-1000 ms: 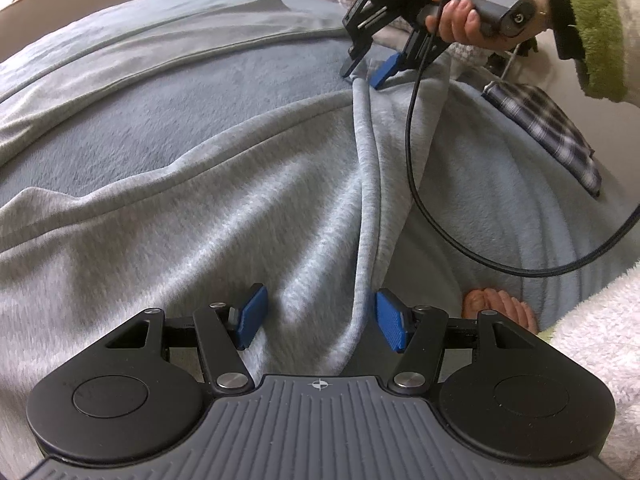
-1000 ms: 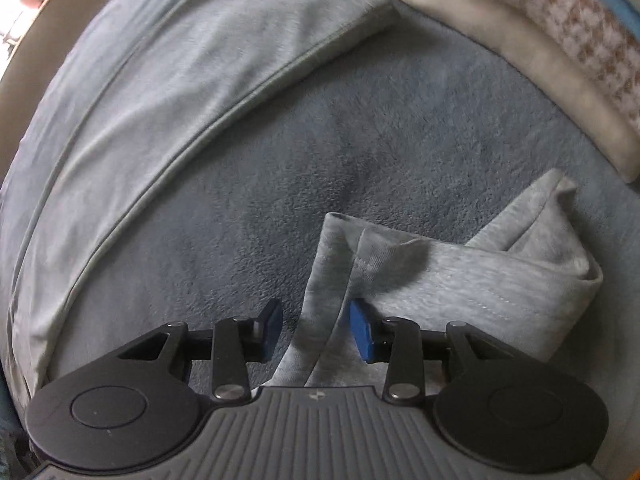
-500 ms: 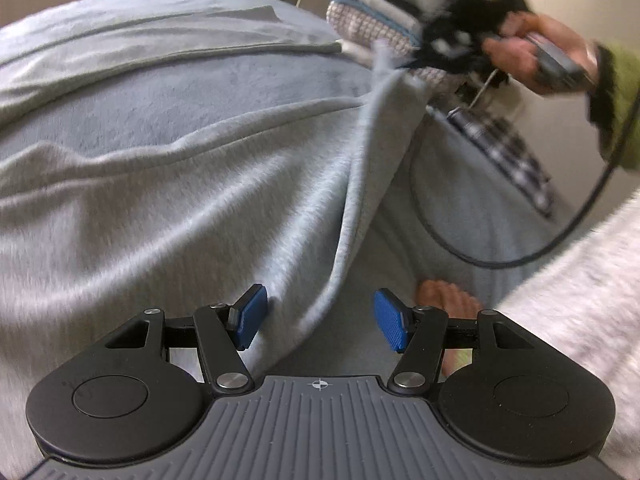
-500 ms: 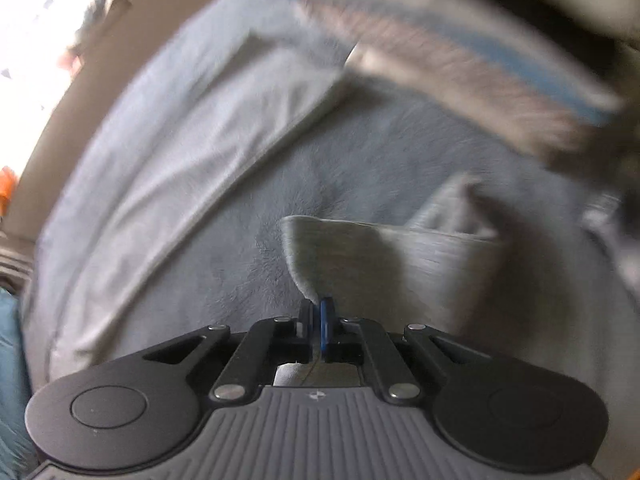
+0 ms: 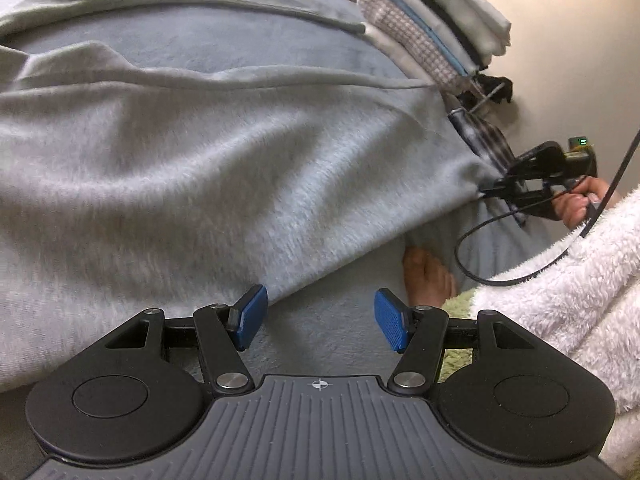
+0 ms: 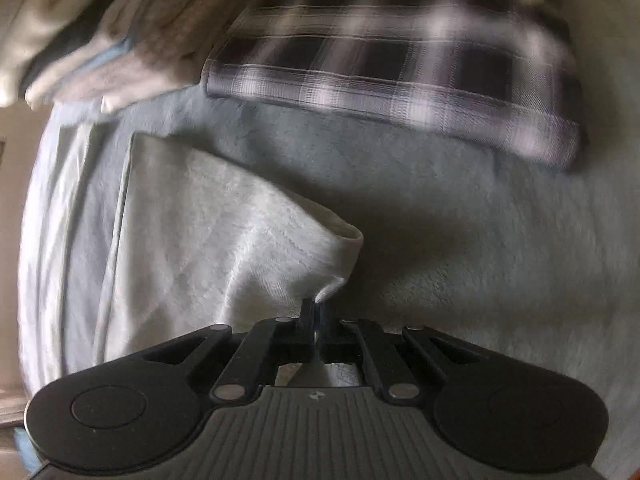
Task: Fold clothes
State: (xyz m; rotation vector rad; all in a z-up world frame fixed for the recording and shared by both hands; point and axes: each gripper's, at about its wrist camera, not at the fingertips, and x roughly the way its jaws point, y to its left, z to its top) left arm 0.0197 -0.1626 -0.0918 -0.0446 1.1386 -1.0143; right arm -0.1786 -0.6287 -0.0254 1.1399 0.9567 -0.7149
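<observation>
A light grey fleece garment (image 5: 208, 184) lies spread over the blue-grey bed cover (image 5: 240, 52). My left gripper (image 5: 316, 318) is open just above the cover, its left pad at the garment's near edge, nothing between the pads. My right gripper (image 5: 486, 192) is at the far right in the left wrist view, shut on the garment's corner, which is stretched out to the right. In the right wrist view the right gripper (image 6: 316, 316) pinches that grey cloth (image 6: 224, 240), which hangs in a fold before it.
A stack of folded clothes (image 5: 432, 32) sits at the bed's far right. A folded plaid shirt (image 6: 380, 60) lies beside it, also seen as a plaid shirt (image 5: 484, 140). A bare foot (image 5: 426, 276), a black cable (image 5: 480, 248) and a white fluffy sleeve (image 5: 568, 280) are near right.
The right gripper closed on the garment's edge and pulled it from the bed's middle out to the right, toward the plaid shirt. The left gripper shifted and rolled a little, staying open.
</observation>
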